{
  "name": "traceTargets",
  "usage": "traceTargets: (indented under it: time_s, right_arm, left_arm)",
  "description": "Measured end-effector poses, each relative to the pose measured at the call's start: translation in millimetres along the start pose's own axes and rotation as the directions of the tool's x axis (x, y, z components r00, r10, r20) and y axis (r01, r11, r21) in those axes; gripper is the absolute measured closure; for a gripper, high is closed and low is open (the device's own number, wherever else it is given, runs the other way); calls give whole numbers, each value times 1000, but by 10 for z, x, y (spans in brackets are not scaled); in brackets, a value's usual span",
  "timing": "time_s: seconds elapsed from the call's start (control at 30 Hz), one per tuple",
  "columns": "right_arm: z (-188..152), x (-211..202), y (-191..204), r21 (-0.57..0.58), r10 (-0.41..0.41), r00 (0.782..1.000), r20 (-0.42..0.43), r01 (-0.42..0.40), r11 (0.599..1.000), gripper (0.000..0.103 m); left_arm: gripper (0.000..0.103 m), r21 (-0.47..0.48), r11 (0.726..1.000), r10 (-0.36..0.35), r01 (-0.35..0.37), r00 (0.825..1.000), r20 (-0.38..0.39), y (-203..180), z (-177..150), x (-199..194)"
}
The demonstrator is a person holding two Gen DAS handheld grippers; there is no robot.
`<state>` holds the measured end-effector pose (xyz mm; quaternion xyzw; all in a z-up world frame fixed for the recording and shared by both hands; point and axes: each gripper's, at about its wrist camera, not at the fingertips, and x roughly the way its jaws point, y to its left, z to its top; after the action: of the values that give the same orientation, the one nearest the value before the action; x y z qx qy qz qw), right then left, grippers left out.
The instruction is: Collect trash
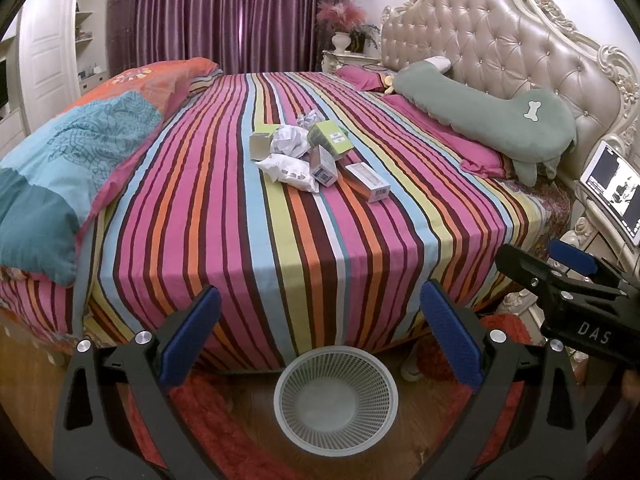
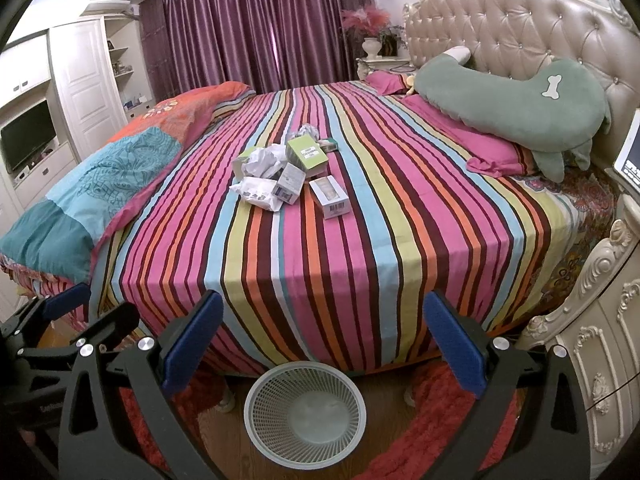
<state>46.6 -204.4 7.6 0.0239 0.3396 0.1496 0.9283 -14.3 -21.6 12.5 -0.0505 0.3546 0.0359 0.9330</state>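
Note:
A pile of trash lies mid-bed on the striped sheet (image 1: 280, 240): crumpled paper (image 1: 290, 141), a white wrapper (image 1: 290, 171), a green box (image 1: 330, 138), a grey box (image 1: 324, 166) and a white-orange box (image 1: 368, 182). The same pile shows in the right wrist view: paper (image 2: 262, 162), green box (image 2: 307, 155), white box (image 2: 330, 197). An empty white mesh basket (image 1: 335, 398) (image 2: 305, 408) stands on the floor at the bed's foot. My left gripper (image 1: 320, 336) and right gripper (image 2: 322, 340) are open, empty, above the basket, well short of the pile.
A folded orange-teal duvet (image 1: 80, 148) lies on the bed's left. A green plush pillow (image 1: 492, 114) leans on the tufted headboard. A nightstand (image 2: 600, 360) with a tablet (image 1: 616, 188) stands at right. A red rug (image 2: 420, 432) covers the wood floor.

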Motion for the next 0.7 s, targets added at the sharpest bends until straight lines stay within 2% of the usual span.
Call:
traceTargets:
  time_s: [0.7]
  right_arm:
    - [-6,-3,9,-2,-2,1000,0,2,1000,7]
  left_arm:
    - [6,2,1000,-4,4,1000,-16,-17,-76,52]
